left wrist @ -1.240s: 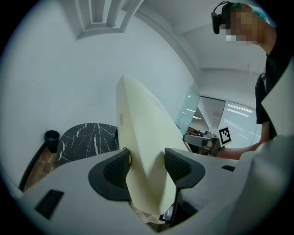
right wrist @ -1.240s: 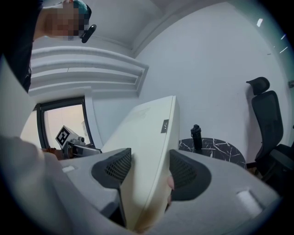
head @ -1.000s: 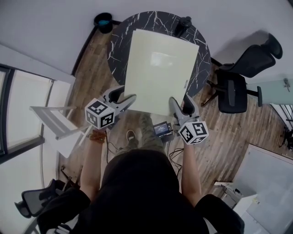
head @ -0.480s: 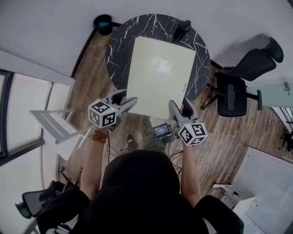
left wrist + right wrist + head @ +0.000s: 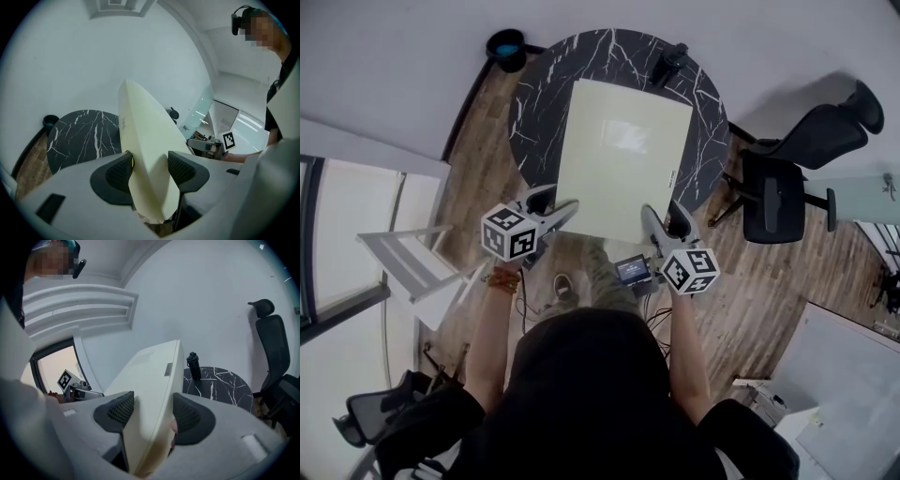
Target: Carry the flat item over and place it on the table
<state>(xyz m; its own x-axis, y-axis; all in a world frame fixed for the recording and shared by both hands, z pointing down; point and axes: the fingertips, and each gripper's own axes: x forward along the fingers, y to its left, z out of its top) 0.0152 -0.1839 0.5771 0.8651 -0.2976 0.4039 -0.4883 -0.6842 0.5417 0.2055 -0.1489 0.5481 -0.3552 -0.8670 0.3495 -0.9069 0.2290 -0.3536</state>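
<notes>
Pale flat board [image 5: 623,159] gripped at both near corners, over the round marble tabletop [image 5: 539,103].

My left gripper [image 5: 555,204] is clamped on the board's near left corner, its fingers [image 5: 119,174] pressed against both faces; my right gripper [image 5: 664,217] grips the near right corner the same way; the board stretches away from me across the black, white-veined tabletop and covers much of its middle; its near edge hangs past the rim above the wooden floor [image 5: 487,141]; I cannot tell whether the far edge touches the marble; a dark bottle [image 5: 667,64] stands just beyond the far right corner; a black office chair [image 5: 787,178] sits to the right, a white chair [image 5: 408,258] to my left.
</notes>
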